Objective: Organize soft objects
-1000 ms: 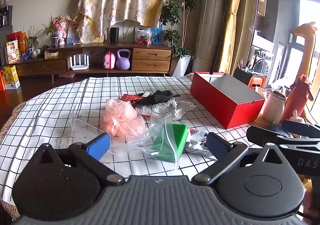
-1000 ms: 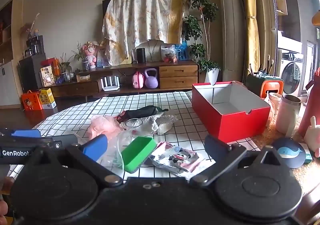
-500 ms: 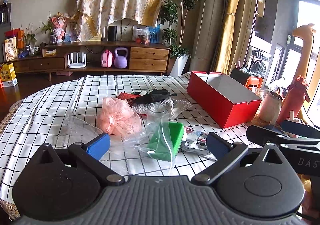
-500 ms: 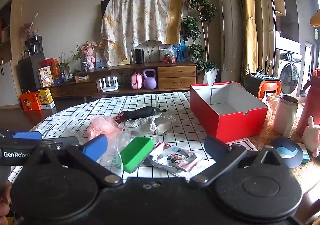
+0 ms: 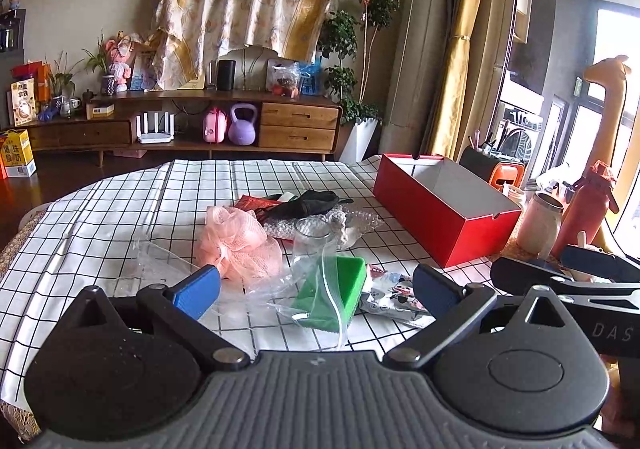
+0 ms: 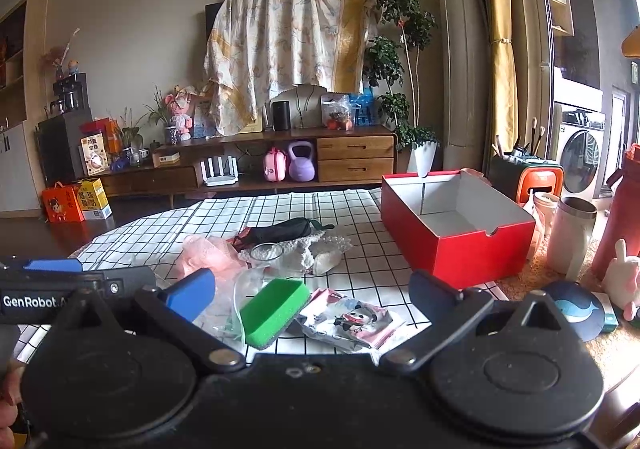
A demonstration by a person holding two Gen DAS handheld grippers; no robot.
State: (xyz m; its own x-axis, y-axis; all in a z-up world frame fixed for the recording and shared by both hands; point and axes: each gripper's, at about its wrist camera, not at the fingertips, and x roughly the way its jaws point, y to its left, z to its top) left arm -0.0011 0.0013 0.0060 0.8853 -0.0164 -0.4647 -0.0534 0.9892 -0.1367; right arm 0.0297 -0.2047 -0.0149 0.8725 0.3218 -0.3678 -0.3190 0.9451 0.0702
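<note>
1. Sponge (image 5: 334,291), green, lies half inside a clear bag (image 5: 280,289) on the table (image 5: 120,209), just ahead of both grippers.
2. Left gripper (image 5: 316,285) and right gripper (image 6: 312,289) hover, fingers spread wide, empty.
3. Risk: pinching loose film, not sponge, and it slips short of the red box (image 6: 456,249).

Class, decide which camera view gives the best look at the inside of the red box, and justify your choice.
The right wrist view: the red box faces the camera, so its white floor and inner walls show, empty. The left wrist view catches the red box at a slant; the near wall hides most of the floor.
</note>
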